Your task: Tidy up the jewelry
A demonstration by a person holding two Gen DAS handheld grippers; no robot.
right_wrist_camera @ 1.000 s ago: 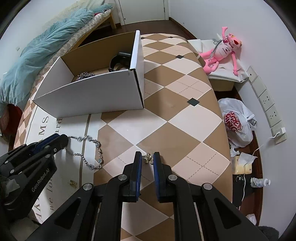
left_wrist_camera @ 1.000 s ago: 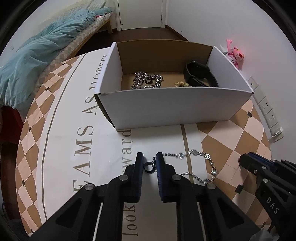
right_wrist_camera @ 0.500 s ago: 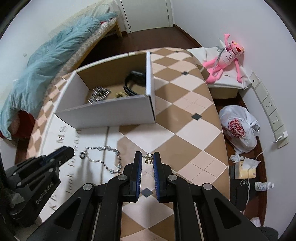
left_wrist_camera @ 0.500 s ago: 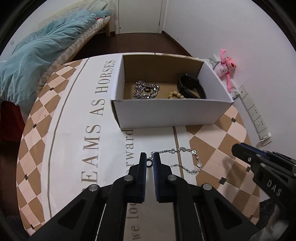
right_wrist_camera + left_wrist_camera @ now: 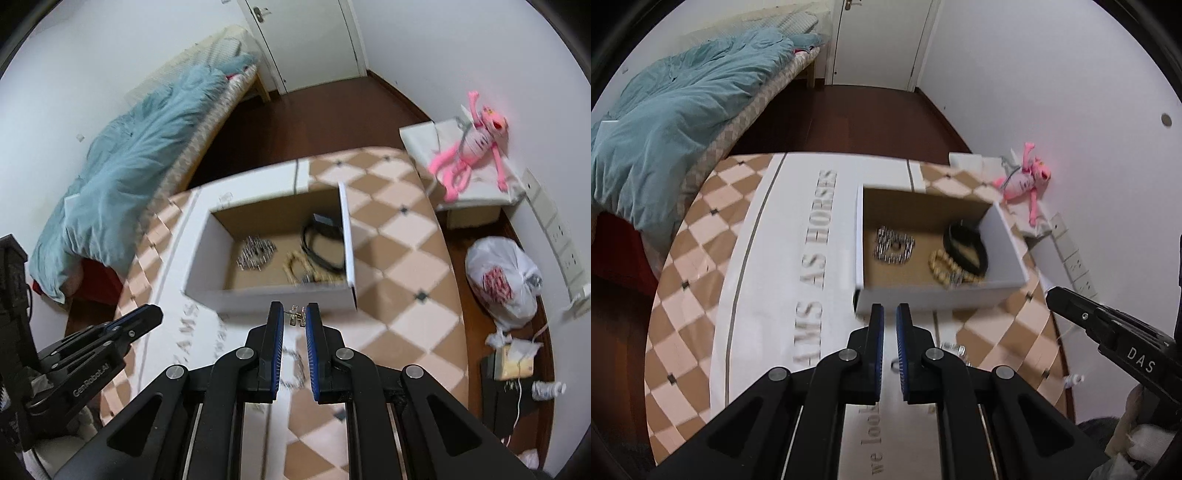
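An open cardboard box (image 5: pixel 1010 236) (image 5: pixel 345 236) stands on the patterned table and holds a silver chain (image 5: pixel 894 245), a gold bead bracelet (image 5: pixel 945 269) and a black watch (image 5: pixel 964 245). My left gripper (image 5: pixel 890 310) is raised above the table, its fingers close together; a silver bracelet (image 5: pixel 955 349) shows low behind them, and whether they grip its ring I cannot tell. My right gripper (image 5: pixel 294 308) is shut on a small gold earring (image 5: pixel 295 314), held in the air before the box's near wall.
A bed with a teal duvet (image 5: pixel 672 122) lies to the left. A pink plush toy (image 5: pixel 476 140) lies on a white stand at the right. A white plastic bag (image 5: pixel 502 280) and clutter sit on the floor by the wall sockets.
Both grippers have risen well above the table and moved toward the box. The right carries the earring up with it. The silver bracelet has slipped mostly behind the left fingers.
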